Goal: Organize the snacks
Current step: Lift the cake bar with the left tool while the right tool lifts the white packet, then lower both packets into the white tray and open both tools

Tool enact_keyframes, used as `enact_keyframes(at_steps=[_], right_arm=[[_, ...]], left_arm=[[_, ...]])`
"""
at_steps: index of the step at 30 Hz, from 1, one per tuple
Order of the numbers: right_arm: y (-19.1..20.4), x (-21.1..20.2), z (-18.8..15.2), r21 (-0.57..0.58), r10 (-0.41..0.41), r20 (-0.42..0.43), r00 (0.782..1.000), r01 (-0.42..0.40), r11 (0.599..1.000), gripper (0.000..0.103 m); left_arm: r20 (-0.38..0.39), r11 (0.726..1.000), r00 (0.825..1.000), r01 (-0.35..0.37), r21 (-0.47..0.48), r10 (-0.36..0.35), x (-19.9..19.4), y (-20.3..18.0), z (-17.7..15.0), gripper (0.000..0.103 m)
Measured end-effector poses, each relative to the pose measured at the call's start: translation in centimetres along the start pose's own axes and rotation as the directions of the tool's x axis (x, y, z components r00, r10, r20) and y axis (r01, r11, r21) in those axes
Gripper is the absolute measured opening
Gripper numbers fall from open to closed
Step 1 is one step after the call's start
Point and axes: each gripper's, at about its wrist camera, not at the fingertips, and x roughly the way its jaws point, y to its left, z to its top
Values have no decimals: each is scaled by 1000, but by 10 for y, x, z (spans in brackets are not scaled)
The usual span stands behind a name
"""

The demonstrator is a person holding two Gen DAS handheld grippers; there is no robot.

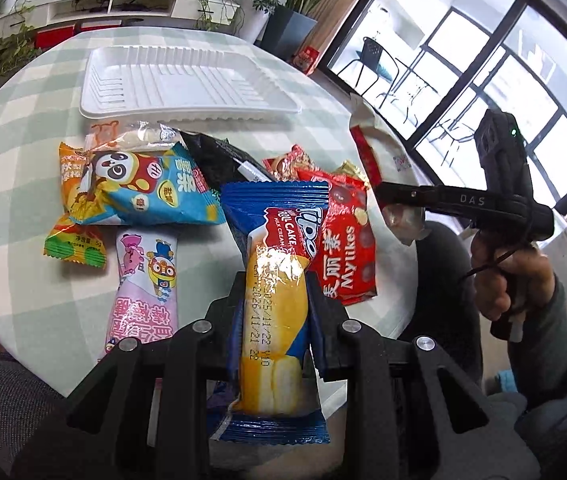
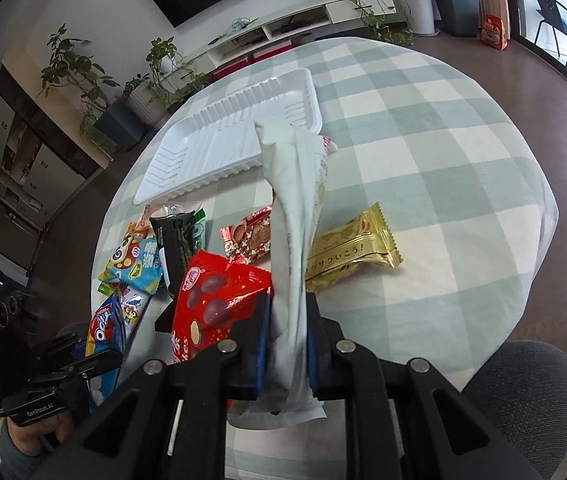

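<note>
My left gripper (image 1: 274, 292) is shut on a blue and yellow Tipo roll-cake pack (image 1: 275, 276), held lengthwise above the table. My right gripper (image 2: 288, 316) is shut on a long white snack pack (image 2: 293, 216) that stands up between its fingers; the right gripper (image 1: 383, 196) also shows in the left wrist view, with the white pack (image 1: 367, 140) rising from it. An empty white ribbed tray (image 1: 187, 80) lies at the far side of the table, tray (image 2: 235, 140). Loose snacks lie in front of it: a red Mylikes bag (image 1: 347, 240), a blue panda pack (image 1: 151, 192), a pink cartoon pack (image 1: 145, 284).
A gold wrapped bar (image 2: 353, 252) and a small red foil pack (image 2: 249, 236) lie right of the pile, a black pack (image 2: 173, 244) in its middle. The round table has a green-and-white checked cloth (image 2: 423, 140). A grey chair (image 2: 531, 384) stands near. Potted plants and windows ring the room.
</note>
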Motion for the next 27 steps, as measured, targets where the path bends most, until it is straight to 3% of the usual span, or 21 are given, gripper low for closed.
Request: enact_keyframes(at_steps=[7, 12, 20, 24, 27], right_arm=[[-10, -5, 7, 33, 25, 25, 999, -26, 999, 17], [-26, -5, 19, 66, 21, 29, 999, -23, 998, 17], [-49, -18, 86, 82, -11, 96, 995, 3, 997, 17], [-43, -10, 138, 91, 19, 117, 993, -30, 995, 17], [-14, 5, 169, 15, 19, 115, 993, -21, 1000, 17]], left_arm=[[84, 997, 995, 55, -51, -51, -26, 9, 14, 25], [154, 996, 988, 42, -76, -30, -53, 29, 39, 25], [235, 994, 966, -90, -66, 103, -78, 77, 131, 25], [210, 987, 965, -150, -58, 159, -55, 100, 184, 25], [186, 982, 965, -174, -74, 185, -28, 113, 216, 25]])
